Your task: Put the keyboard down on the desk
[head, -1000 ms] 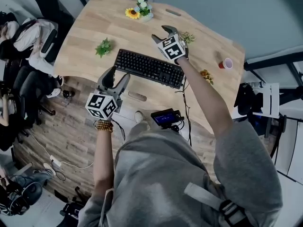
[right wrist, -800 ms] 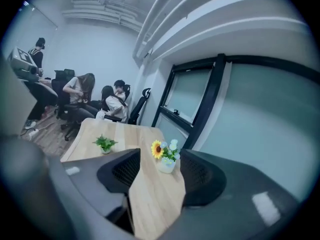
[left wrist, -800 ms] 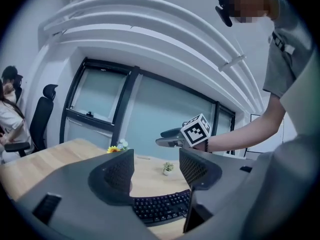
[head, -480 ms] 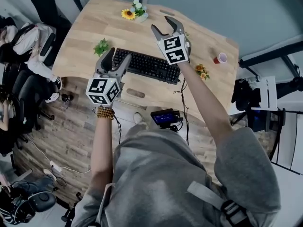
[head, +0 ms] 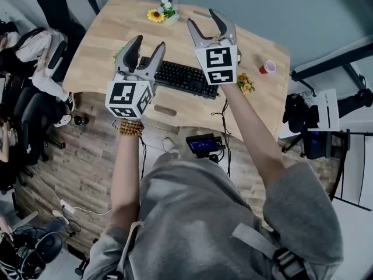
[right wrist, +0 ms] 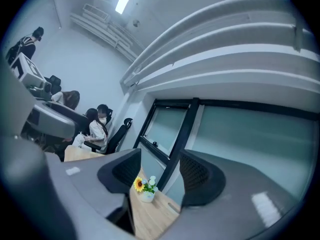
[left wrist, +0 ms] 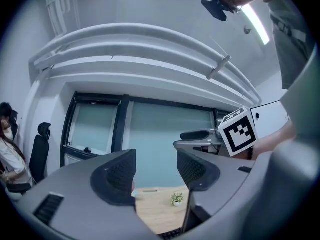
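Note:
The black keyboard (head: 183, 79) lies flat on the wooden desk (head: 105, 34), near its front edge, with nothing gripping it. My left gripper (head: 149, 44) is held up over the keyboard's left end; its jaws are closing with nothing between them. My right gripper (head: 204, 19) is raised above the keyboard's right end, open and empty. In the left gripper view the left gripper (left wrist: 156, 171) points level across the desk (left wrist: 155, 209), and the keyboard's edge barely shows at the bottom. The right gripper (right wrist: 161, 176) looks toward a window.
A sunflower vase (head: 162, 11) stands at the desk's far edge, a red cup (head: 268, 67) at the right, orange flowers (head: 245, 83) beside the keyboard. A small potted plant (left wrist: 176, 198) sits on the desk. Office chairs (head: 35, 98) stand left. A person (right wrist: 97, 126) sits at another desk.
Both grippers have risen and tilted up away from the keyboard. The left one moved from the desk's front edge to above the keyboard's left end. The keyboard stayed put.

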Demonstrator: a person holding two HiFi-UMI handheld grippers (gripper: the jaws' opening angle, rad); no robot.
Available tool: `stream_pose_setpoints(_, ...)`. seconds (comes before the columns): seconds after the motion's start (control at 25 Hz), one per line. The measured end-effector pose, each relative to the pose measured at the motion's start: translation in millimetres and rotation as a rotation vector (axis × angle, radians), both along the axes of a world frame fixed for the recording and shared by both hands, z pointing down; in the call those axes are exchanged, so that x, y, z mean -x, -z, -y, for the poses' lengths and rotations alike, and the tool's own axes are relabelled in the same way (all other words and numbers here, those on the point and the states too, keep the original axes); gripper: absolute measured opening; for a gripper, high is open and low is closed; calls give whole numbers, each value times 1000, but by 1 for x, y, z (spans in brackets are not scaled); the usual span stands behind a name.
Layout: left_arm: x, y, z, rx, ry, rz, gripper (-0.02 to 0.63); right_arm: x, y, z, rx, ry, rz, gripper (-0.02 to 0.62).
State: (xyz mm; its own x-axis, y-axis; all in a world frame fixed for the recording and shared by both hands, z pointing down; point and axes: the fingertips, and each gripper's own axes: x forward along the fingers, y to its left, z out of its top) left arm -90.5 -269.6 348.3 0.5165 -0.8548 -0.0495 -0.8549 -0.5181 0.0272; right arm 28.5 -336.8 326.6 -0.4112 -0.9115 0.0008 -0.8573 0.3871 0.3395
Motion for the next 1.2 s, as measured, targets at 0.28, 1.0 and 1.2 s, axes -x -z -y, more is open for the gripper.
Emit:
stream_pose_setpoints(0.28, -18, 46, -12, -126, 8, 31, 244, 0, 52, -38, -108, -16, 76, 247)
stream_pose_setpoints(1.0, -26, 18, -31, -119, 58, 84, 190, -6, -10, -90, -9, -82, 160, 214)
stream_pose_setpoints(1.2, -30, 6, -35, -106, 59, 88, 170, -13, -29, -100, 17, -100, 158, 195)
